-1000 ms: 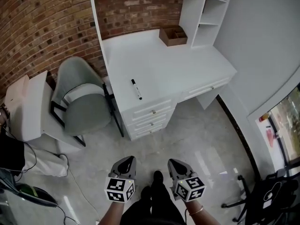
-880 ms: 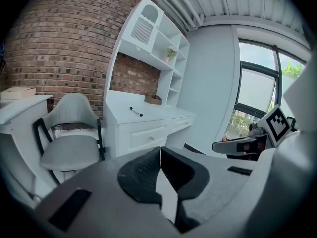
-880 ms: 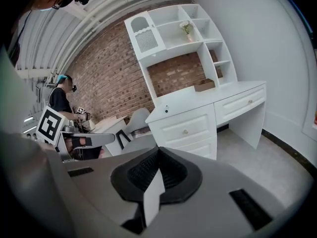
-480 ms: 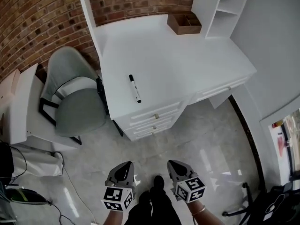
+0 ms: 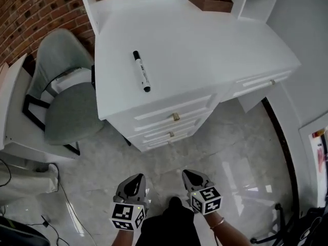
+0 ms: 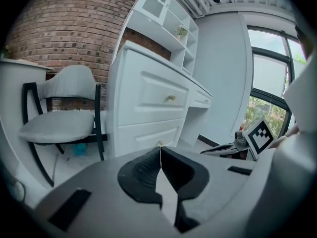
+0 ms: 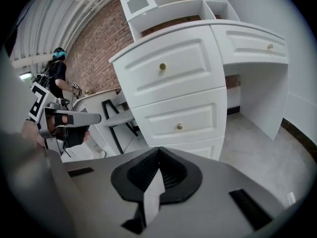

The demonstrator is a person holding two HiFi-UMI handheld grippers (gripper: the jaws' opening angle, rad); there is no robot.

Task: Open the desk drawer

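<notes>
The person is standing on the floor (image 5: 230, 152) short of the white counter (image 5: 205, 50), holding the left tool (image 5: 137, 178) and the right tool (image 5: 185, 173) low, both well apart from the furniture. Each tool is clenched on nothing: in the left gripper view and the right gripper view alike, the jaws are meeting in a thin line. The top drawer (image 5: 169, 108) is sitting shut under the counter's front edge, its small brass knob (image 5: 176, 117) facing the person, with the lower drawers (image 5: 165, 137) stacked beneath and a wide drawer (image 5: 259, 80) off to the right.

Trouble is most likely waiting at the knob. It is looking small and round, so a tool arriving with jaws together would be bumping it rather than taking it, and a shallow pinch could be slipping off as the pull begins. The stacked knobs are lying close together, so a low approach is risking the wrong drawer. A sideways pull may be binding the drawer, and a jolt could be rolling the marker (image 5: 141, 70) off the counter.
</notes>
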